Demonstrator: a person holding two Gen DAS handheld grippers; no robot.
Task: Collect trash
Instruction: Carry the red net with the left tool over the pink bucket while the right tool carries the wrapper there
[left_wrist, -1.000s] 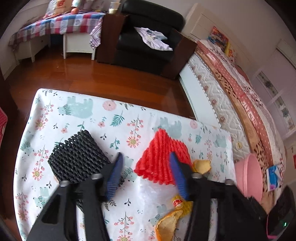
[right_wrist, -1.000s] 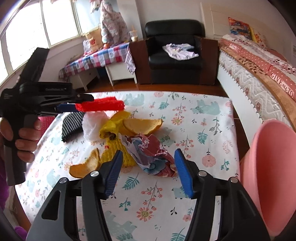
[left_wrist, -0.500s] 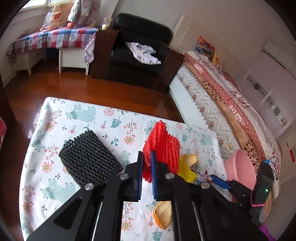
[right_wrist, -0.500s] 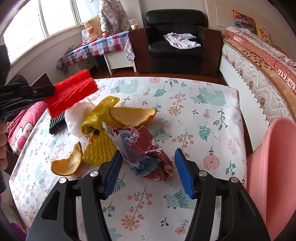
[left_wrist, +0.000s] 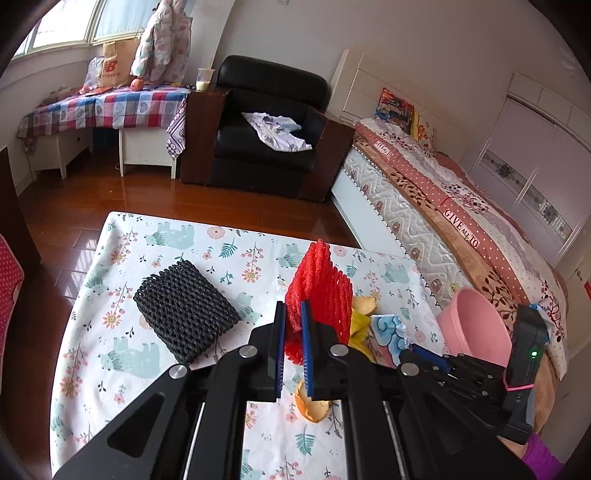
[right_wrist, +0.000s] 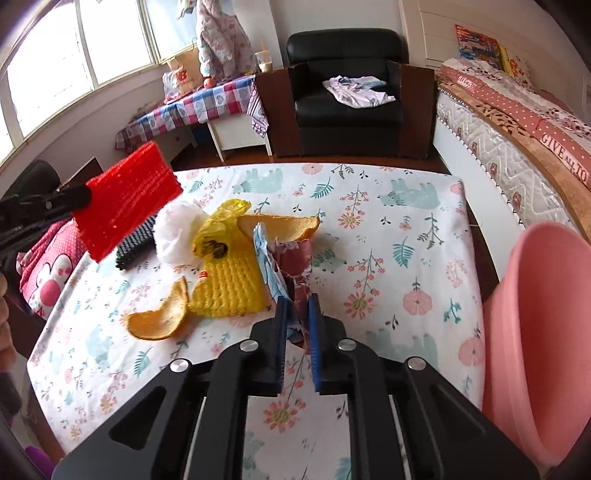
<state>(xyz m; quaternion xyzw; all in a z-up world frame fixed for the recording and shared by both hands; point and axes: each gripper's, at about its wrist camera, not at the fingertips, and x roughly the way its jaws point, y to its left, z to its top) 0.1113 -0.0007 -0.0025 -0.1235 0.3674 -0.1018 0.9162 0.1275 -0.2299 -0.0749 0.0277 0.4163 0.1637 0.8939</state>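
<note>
L gripper pinched tight on the red foam fruit net, blue pads squeezing its lower edge; net stands upright, lifted clear of the floral tablecloth. From the R wrist view the same net hangs in the air above the cloth's left side. R gripper pressed together on the crumpled paper wrapper, blue-and-maroon print, pads clamped on its near end; wrapper's far part sits up against the yellow foam net.

Rel. to the yellow foam net, in the R wrist view: orange peel piece just left-front, touching its corner; second peel behind it; yellow plastic bag on its far edge; white plastic bag behind-left; black foam net further left, partly under the red one. Pink bin well to the right, off the cloth's edge.

Black foam net lies flat on the cloth in the L wrist view.
</note>
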